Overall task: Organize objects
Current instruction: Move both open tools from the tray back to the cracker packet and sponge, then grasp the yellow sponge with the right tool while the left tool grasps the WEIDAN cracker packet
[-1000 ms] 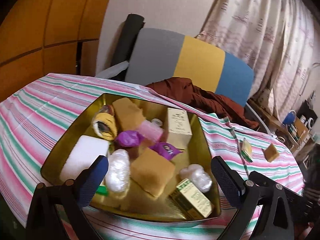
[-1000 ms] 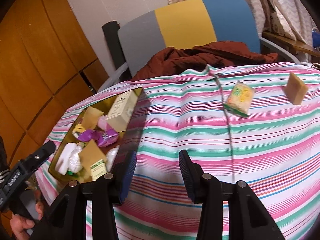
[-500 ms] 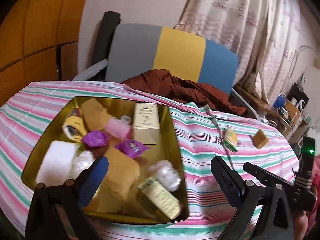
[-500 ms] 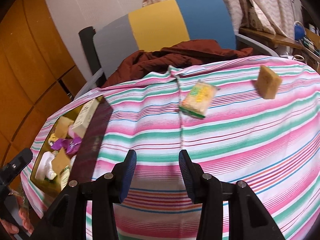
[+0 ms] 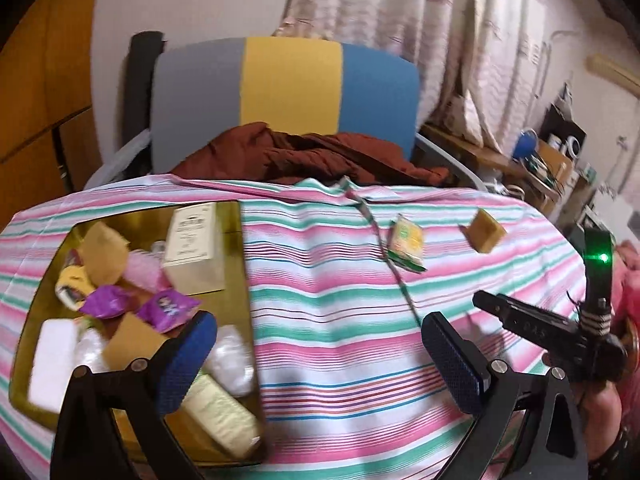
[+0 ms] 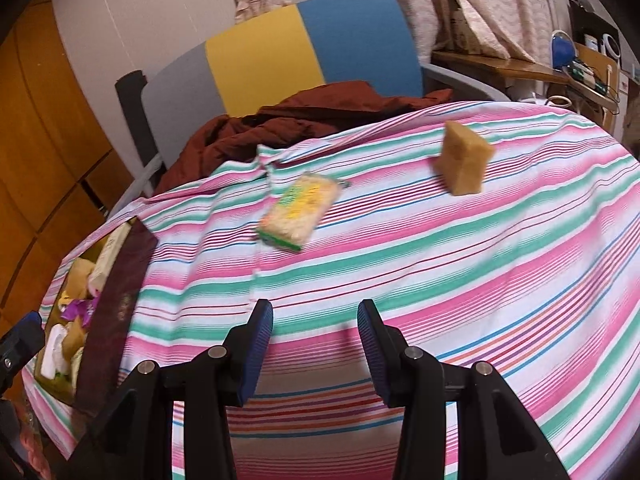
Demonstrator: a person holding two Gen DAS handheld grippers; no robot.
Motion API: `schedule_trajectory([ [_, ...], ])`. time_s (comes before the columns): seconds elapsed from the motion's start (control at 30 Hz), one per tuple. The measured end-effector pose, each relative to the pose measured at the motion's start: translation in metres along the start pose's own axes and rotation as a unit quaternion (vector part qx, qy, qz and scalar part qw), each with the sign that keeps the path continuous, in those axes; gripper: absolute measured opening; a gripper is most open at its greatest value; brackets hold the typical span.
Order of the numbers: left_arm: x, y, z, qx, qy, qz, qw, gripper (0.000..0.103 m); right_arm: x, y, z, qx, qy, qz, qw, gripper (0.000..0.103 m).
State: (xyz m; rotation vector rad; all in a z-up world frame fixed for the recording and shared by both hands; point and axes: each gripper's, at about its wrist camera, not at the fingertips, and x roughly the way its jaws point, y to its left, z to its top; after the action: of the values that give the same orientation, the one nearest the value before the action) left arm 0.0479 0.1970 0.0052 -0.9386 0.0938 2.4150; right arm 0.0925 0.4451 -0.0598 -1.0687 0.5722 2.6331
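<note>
A gold tin at the table's left holds several small items: a cream box, purple packets, brown blocks and white wrapped pieces. It also shows in the right wrist view. A yellow-green packet and a brown block lie loose on the striped cloth to the right. My left gripper is open and empty, near the tin's right edge. My right gripper is open and empty, over bare cloth short of the packet.
A striped cloth covers the round table. Behind it stands a grey, yellow and blue chair with a brown garment. A cluttered desk is at the far right. The right gripper shows in the left wrist view.
Both grippers have swung right. The left view has shifted from over the tin toward the open cloth. The right gripper has come closer to the packet and the brown block.
</note>
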Motion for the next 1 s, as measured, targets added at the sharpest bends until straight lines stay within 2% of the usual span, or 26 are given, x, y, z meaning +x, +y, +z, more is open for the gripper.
schedule_trajectory([
  [0.27,0.024,-0.032,0.002,0.028,0.038,-0.018,0.9987,0.103,0.014,-0.03,0.018,-0.024,0.009,-0.037,0.999,0.044],
  [0.37,0.024,-0.038,0.0,0.039,0.043,-0.018,0.9981,0.103,0.016,-0.051,0.046,-0.024,-0.023,-0.077,0.996,0.044],
  [0.53,0.028,-0.041,-0.006,0.039,0.057,-0.019,0.9974,0.103,0.03,-0.087,0.107,0.028,-0.054,-0.107,0.992,0.044],
  [0.67,0.03,-0.041,-0.007,0.038,0.062,-0.016,0.9973,0.103,0.054,-0.109,0.137,0.062,-0.047,-0.129,0.989,0.044],
  [0.77,0.031,-0.042,-0.007,0.04,0.062,-0.014,0.9972,0.103,0.069,-0.123,0.133,0.067,-0.022,-0.143,0.987,0.044],
  [0.83,0.032,-0.041,-0.007,0.04,0.062,-0.014,0.9972,0.103,0.059,-0.131,0.12,0.07,-0.038,-0.128,0.989,0.046],
  [0.9,0.034,-0.04,-0.006,0.038,0.063,-0.015,0.9972,0.103,0.044,-0.136,0.107,0.064,-0.044,-0.153,0.985,0.048],
  [1.0,0.041,-0.04,-0.006,0.034,0.069,-0.017,0.9969,0.103,0.028,-0.149,0.092,0.06,-0.03,-0.197,0.978,0.048],
])
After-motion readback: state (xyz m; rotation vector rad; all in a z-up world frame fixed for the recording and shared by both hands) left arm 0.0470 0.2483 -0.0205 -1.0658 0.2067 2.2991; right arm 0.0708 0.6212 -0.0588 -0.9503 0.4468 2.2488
